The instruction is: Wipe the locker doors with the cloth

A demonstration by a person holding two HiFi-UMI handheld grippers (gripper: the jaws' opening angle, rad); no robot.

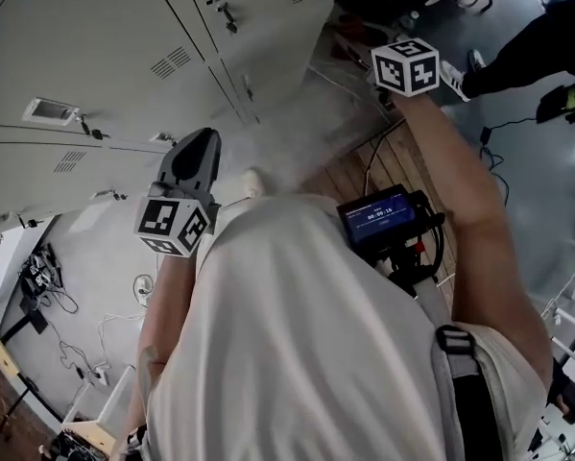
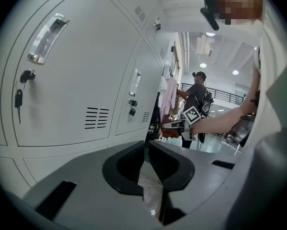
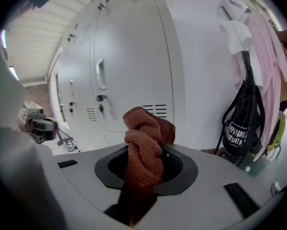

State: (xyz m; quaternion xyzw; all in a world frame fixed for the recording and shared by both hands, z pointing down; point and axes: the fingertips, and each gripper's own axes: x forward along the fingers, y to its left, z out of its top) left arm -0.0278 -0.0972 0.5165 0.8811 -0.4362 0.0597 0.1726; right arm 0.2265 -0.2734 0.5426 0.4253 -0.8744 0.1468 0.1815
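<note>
Two claws are held short of the pale grey metal locker doors [image 3: 129, 66]. The right claw [image 3: 150, 152] is clamped on the rust-red knitted cloth [image 3: 142, 128], which stands in a twisted wad past its tips, clear of any door. The left claw [image 2: 145, 146] is pressed together on nothing. The wad would likely meet a door only at one knob and wipe poorly. Pressed hard, it could drag out of the jaws or snag the small dangling key [image 2: 18, 102].
</note>
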